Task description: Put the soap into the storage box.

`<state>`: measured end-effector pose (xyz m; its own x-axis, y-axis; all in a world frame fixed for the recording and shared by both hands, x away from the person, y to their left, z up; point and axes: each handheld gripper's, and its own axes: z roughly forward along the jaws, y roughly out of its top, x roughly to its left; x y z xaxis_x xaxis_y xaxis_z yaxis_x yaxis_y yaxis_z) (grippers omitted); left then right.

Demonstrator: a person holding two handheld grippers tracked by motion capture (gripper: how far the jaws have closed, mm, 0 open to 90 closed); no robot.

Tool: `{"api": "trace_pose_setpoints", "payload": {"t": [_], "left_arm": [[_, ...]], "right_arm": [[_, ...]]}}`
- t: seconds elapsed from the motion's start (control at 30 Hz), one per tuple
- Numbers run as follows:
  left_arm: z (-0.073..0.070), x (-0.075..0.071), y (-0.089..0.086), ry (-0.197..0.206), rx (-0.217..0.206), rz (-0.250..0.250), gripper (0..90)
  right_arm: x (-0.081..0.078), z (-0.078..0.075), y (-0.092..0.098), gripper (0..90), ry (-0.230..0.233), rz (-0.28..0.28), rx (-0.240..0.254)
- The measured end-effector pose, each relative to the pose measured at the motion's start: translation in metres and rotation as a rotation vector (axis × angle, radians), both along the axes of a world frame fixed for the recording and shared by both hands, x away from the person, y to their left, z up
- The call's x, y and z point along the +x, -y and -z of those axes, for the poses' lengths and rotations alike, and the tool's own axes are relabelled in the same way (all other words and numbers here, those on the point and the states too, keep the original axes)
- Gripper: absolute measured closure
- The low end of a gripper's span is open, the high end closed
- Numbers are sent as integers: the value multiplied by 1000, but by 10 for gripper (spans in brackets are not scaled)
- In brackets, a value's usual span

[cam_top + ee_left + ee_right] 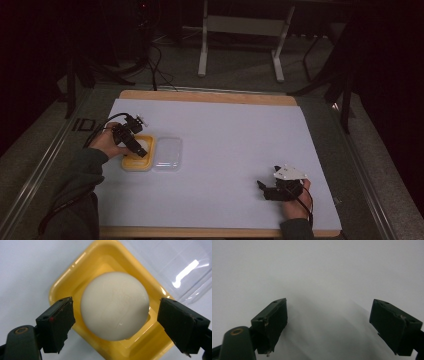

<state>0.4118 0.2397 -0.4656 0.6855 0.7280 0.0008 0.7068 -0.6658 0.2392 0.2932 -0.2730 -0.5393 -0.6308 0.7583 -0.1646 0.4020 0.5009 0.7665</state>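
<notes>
The white ball (115, 306) looked round and smooth, sitting in the yellow tray (65, 282); the left gripper (115, 322) jaws stood apart at its three and nine o'clock, not touching.

- We read a few pale letters, seemingly "ID", on the dark grey floor strip (80, 125) left of the white-covered wooden table (240, 150) in the high view; the rest of that marking ran out of legibility.
- We found no legible print on the yellow square plastic tray (62, 287), the white ball (115, 306) or the clear plastic lid (185, 267).
</notes>
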Motion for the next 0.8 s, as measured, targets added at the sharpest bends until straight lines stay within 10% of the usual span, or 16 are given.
{"api": "trace_pose_setpoints", "payload": {"t": [0.43,0.8], "left_arm": [[-23,-18,25,166,-54,83,247],[-2,-55,59,260,-204,181,285]], "right_arm": [[0,0,0,146,0,2,1],[0,0,0,146,-1,3,5]]}}
